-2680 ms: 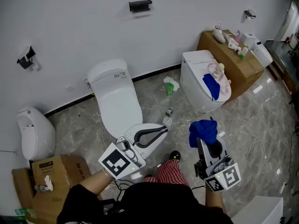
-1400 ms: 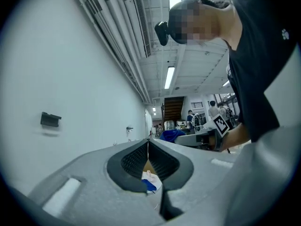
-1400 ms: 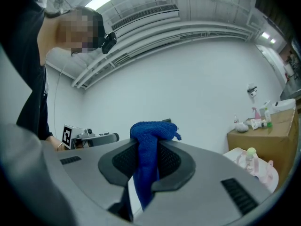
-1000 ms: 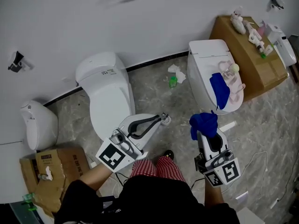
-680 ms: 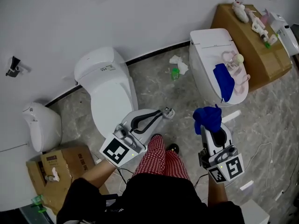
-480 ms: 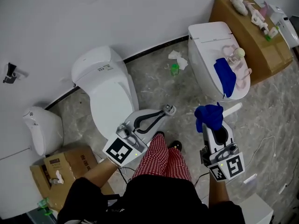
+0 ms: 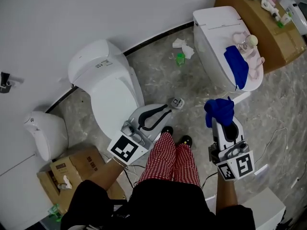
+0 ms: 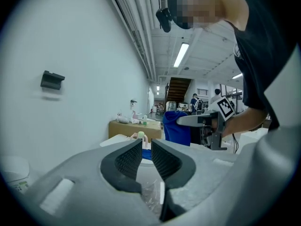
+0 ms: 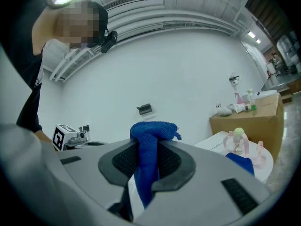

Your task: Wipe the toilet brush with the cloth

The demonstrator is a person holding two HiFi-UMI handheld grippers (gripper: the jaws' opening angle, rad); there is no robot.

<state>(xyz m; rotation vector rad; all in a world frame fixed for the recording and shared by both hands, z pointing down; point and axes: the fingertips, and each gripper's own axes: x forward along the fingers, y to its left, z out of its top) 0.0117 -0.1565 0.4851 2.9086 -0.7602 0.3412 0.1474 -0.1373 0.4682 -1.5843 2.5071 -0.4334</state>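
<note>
Pointing level, right gripper clamped on blue cloth; left gripper just opening slightly, empty.

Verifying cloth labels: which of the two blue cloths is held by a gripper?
The bunched blue cloth clamped in the right gripper; the other blue cloth lies loose on the right-hand toilet.

The head view looks steeply down from overhead; the boxy toilet lies at its upper right, well away. The left gripper view sits low behind the left gripper and faces about level toward that toilet, which shows small just past the jaws. The right gripper view, behind the right gripper, is nearer, with the toilet at its lower right. All three views share the toilet and the cardboard box just beyond it.
</note>
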